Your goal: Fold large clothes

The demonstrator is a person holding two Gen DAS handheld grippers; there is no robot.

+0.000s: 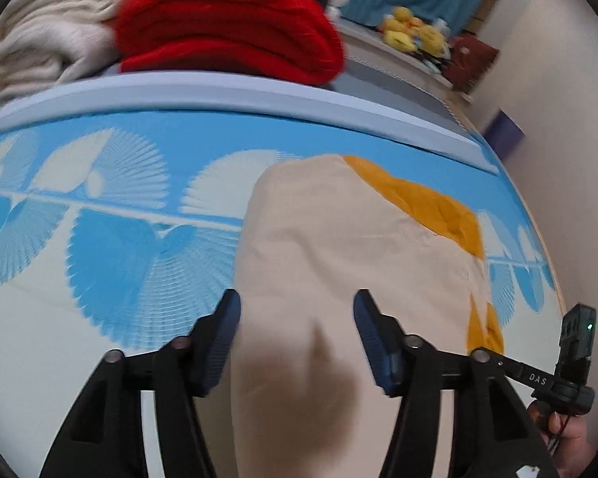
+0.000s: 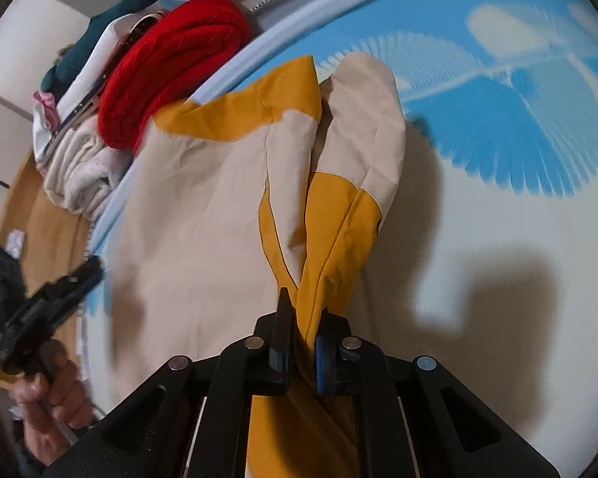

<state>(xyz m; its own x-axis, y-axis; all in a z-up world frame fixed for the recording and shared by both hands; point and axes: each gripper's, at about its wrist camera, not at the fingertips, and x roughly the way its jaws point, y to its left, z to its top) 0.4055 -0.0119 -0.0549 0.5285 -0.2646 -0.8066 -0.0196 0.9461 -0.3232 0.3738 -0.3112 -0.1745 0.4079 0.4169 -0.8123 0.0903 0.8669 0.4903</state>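
A large beige and mustard-yellow garment [image 1: 339, 247] lies on a bed with a blue and white fan-pattern sheet [image 1: 99, 247]. My left gripper [image 1: 297, 302] is open just above the garment's beige part, holding nothing. In the right wrist view my right gripper [image 2: 303, 326] is shut on a bunched mustard-yellow part of the garment [image 2: 331, 247] and lifts it off the sheet; the rest [image 2: 187, 207] lies flat to the left. The left gripper [image 2: 48, 310] shows at the left edge of that view, blurred.
A folded red knit [image 1: 227, 28] and a cream knit [image 1: 48, 40] are stacked beyond the bed's pale blue edge [image 1: 235, 91]. Yellow plush toys [image 1: 410, 32] sit on a far shelf. A white wall [image 1: 558, 119] runs along the right.
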